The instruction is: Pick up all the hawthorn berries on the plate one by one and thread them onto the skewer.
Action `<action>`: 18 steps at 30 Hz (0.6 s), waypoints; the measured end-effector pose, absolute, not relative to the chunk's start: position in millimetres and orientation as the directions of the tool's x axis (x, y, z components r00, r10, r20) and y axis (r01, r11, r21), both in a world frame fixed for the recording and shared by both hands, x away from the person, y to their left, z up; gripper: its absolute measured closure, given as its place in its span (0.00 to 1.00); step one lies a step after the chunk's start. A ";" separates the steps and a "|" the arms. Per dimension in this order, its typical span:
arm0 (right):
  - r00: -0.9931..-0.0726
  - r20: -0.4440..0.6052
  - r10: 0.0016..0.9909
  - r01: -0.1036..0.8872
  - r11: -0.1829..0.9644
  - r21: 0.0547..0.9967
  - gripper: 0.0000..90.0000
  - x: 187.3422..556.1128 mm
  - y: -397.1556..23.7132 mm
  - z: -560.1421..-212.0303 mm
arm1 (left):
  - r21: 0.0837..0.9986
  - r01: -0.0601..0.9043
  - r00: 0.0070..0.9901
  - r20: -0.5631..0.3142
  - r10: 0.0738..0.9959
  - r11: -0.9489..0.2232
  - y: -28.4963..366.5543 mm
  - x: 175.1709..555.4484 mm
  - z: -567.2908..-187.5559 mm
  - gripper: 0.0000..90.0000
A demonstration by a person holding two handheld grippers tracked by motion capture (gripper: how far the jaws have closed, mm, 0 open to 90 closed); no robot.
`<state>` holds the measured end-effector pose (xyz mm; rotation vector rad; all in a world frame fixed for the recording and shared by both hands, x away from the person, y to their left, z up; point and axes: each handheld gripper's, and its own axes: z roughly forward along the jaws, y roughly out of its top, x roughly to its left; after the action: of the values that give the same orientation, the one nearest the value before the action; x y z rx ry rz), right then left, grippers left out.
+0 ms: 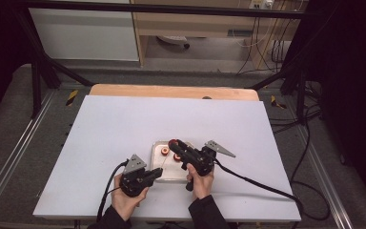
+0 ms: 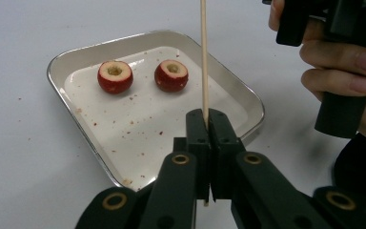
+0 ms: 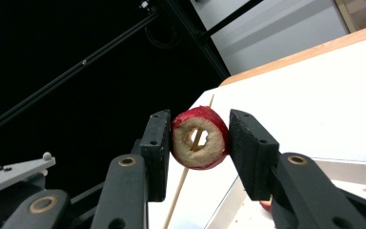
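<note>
My left gripper is shut on a thin wooden skewer that stands upright over the near edge of a shallow metal tray. Two red cored fruits lie in the tray with their holes facing up. My right gripper is shut on a third red cored fruit; the skewer passes through its hole. In the high view the left gripper sits at the tray's near left corner, and the right gripper holds its fruit above the tray.
The tray rests on a white board over a wooden table. Red crumbs are scattered in the tray and on the board beside it. A black cable trails right from the right gripper. A dark frame surrounds the table.
</note>
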<state>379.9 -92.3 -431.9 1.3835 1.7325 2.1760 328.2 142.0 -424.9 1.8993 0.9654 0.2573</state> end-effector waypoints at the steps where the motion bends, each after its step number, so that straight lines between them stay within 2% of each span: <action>1: -0.606 0.600 0.523 0.468 -0.376 0.800 0.68 379.2 -92.1 -432.3 | 0.825 0.516 0.665 -0.216 0.715 -0.230 142.0 328.7 -425.1 0.98; 18: -0.603 0.616 0.506 0.516 -0.341 0.786 0.68 370.4 -87.3 -440.8 | 0.833 0.497 0.672 -0.193 0.715 -0.243 139.0 332.1 -425.9 0.98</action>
<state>370.4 -87.3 -440.8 1.4021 1.8074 2.1636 332.1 139.0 -425.9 1.9054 0.9491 0.2788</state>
